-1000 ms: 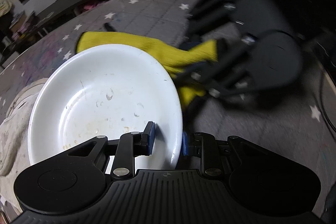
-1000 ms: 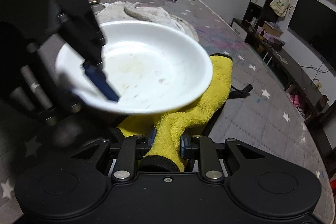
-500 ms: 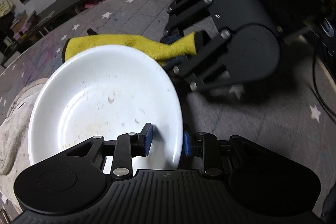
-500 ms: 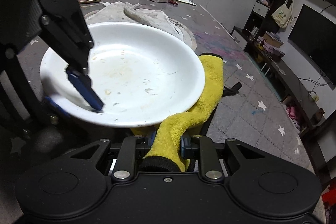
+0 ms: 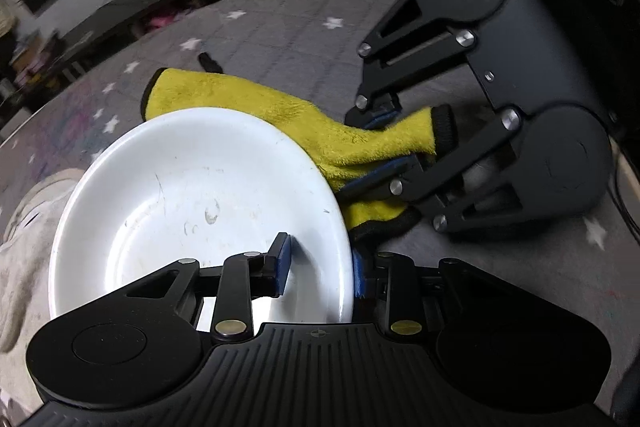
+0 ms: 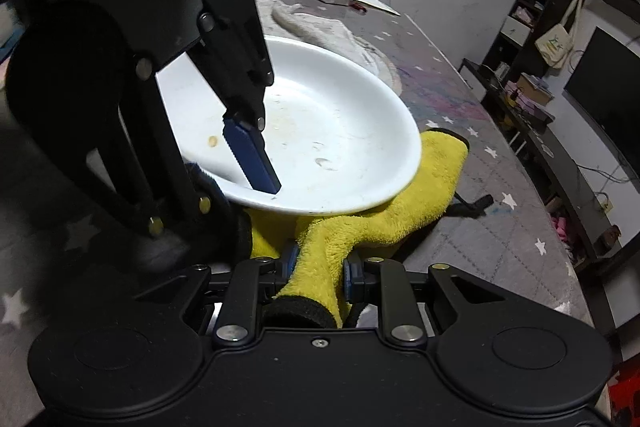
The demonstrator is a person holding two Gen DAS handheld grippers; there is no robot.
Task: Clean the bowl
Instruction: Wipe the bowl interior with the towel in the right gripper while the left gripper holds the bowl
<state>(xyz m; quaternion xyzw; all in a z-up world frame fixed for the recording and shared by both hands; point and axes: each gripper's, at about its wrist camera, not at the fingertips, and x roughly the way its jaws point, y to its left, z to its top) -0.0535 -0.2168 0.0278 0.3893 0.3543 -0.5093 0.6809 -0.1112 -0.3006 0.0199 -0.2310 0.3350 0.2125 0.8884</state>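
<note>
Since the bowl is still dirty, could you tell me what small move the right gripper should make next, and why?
Probably lift the yellow cloth over the rim and into the white bowl. The right gripper is shut on the cloth, which lies under the bowl's edge, while the left gripper clamps the rim and food specks still show inside.

Left wrist view close behind its left gripper, facing the right gripper, right wrist view close behind that gripper, facing back, both sharing the bowl and yellow cloth
</note>
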